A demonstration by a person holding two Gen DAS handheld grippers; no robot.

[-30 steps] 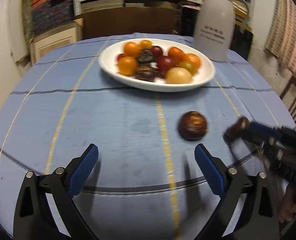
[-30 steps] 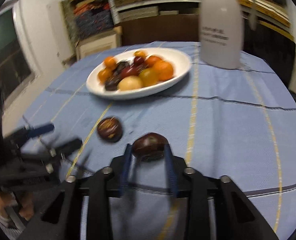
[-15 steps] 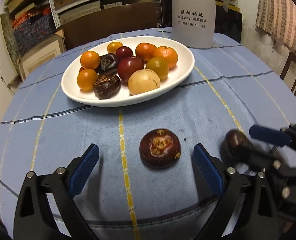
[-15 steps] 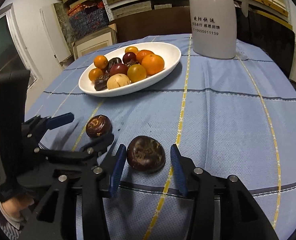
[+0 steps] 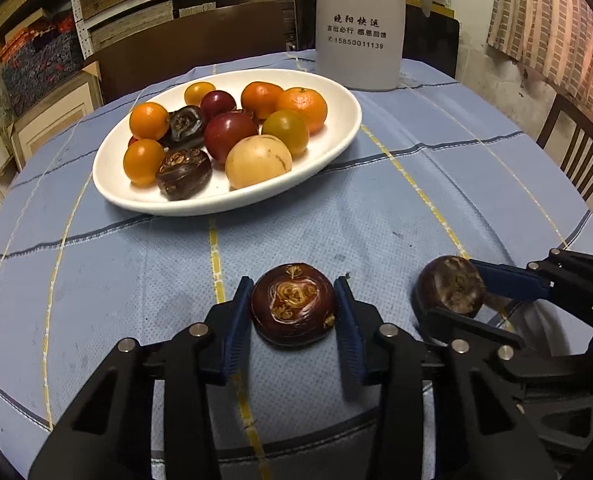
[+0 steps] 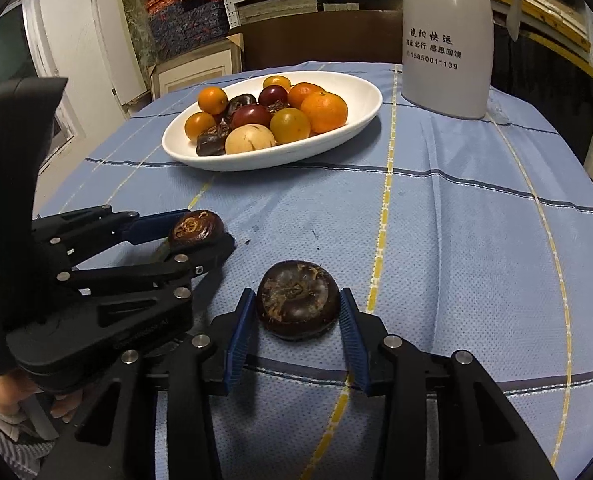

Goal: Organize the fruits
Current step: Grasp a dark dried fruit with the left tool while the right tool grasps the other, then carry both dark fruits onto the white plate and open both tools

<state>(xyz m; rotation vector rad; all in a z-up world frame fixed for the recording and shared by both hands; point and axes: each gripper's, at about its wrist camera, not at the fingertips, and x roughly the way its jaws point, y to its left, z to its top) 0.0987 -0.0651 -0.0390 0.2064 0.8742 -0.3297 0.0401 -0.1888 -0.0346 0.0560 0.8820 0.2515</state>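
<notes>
Two dark brown round fruits lie on the blue checked cloth in front of a white plate (image 5: 224,204) (image 6: 360,120) piled with orange, red, yellow and dark fruits. In the left wrist view my left gripper (image 5: 293,284) has its blue pads pressed on both sides of one fruit (image 5: 292,308), its jaws still closing. The right wrist view shows that gripper (image 6: 204,230) and fruit (image 6: 194,226) at the left. My right gripper (image 6: 296,294) (image 5: 450,290) straddles the other fruit (image 6: 296,304) (image 5: 450,282), which rests on the cloth. Its jaws are closing, with slivers of gap at the pads.
A tall grey-white bottle (image 5: 358,20) (image 6: 446,40) with printed text stands behind the plate at the table's far side. A wooden chair (image 5: 576,152) is beyond the right edge. Shelves and boxes fill the back wall. A person's hand (image 6: 0,400) holds the left gripper.
My left gripper came up to its fruit with wide jaws, then closed on it. My right gripper, shut on its fruit a second ago, opened, leaving the fruit on the cloth between the pads.
</notes>
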